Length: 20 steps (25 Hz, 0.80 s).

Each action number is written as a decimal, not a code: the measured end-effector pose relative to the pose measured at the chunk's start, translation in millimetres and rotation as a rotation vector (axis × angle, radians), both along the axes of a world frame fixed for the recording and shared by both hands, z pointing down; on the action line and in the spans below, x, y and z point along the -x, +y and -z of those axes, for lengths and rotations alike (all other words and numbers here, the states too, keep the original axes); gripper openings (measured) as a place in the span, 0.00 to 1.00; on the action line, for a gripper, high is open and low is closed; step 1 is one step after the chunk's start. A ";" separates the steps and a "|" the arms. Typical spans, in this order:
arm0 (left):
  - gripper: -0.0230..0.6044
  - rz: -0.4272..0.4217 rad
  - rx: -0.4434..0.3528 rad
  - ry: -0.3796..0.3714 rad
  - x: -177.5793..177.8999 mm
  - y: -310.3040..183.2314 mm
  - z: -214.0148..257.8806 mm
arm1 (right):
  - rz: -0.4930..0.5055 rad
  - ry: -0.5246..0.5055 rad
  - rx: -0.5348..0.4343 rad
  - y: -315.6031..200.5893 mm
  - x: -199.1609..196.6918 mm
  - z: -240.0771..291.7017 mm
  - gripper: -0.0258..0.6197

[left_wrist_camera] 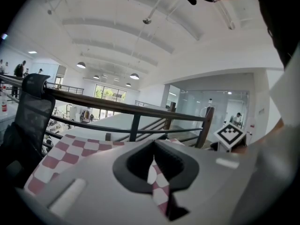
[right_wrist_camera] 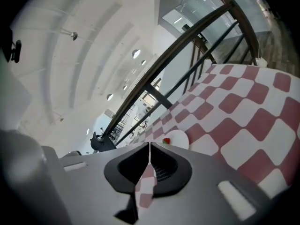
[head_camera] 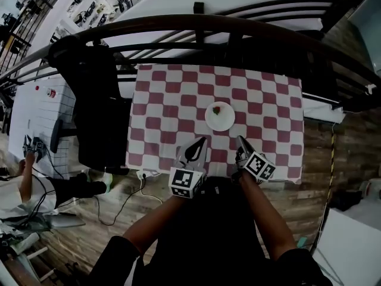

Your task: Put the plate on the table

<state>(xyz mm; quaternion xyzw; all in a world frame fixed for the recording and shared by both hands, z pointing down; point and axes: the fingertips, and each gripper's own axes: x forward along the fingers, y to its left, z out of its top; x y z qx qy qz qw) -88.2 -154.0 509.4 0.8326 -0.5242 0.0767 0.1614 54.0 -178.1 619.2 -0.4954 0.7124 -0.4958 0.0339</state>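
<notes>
A small white plate (head_camera: 219,119) with a red bit of food (head_camera: 216,109) on it rests near the middle of the table (head_camera: 166,100), which has a red-and-white checked cloth. Both grippers hover at the table's near edge, short of the plate and apart from it. My left gripper (head_camera: 199,142) is shut with nothing in it; in its own view the jaw tips (left_wrist_camera: 153,154) meet over the cloth (left_wrist_camera: 70,146). My right gripper (head_camera: 241,140) is shut and empty too. The right gripper view has the tips (right_wrist_camera: 149,145) meeting just below the plate (right_wrist_camera: 177,137).
A black chair with a dark jacket (head_camera: 89,100) stands at the table's left side. A dark railing (head_camera: 196,22) runs along the far edge. A cable and power strip (head_camera: 143,174) lie on the wooden floor at the front left, near a person (head_camera: 30,183).
</notes>
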 end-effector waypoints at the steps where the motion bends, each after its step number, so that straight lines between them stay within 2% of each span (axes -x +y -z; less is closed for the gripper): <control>1: 0.05 0.004 0.003 0.007 0.5 4.9 1.8 | 0.018 0.020 -0.023 6.2 2.6 7.4 0.05; 4: 0.05 0.020 -0.002 0.025 0.9 20.3 11.1 | 0.082 0.087 -0.091 25.0 11.9 29.8 0.04; 9: 0.05 0.015 -0.070 0.021 -10.6 51.6 29.3 | 0.138 0.169 -0.139 63.0 23.5 67.2 0.04; 13: 0.05 0.005 -0.043 0.047 -29.6 71.4 30.8 | 0.158 0.221 -0.228 82.0 24.2 104.3 0.04; 17: 0.05 -0.020 -0.081 0.001 -47.0 88.5 43.1 | 0.207 0.289 -0.355 94.0 16.8 133.6 0.04; 20: 0.05 -0.008 -0.092 -0.024 -58.6 96.6 51.3 | 0.247 0.325 -0.401 100.3 4.3 145.4 0.04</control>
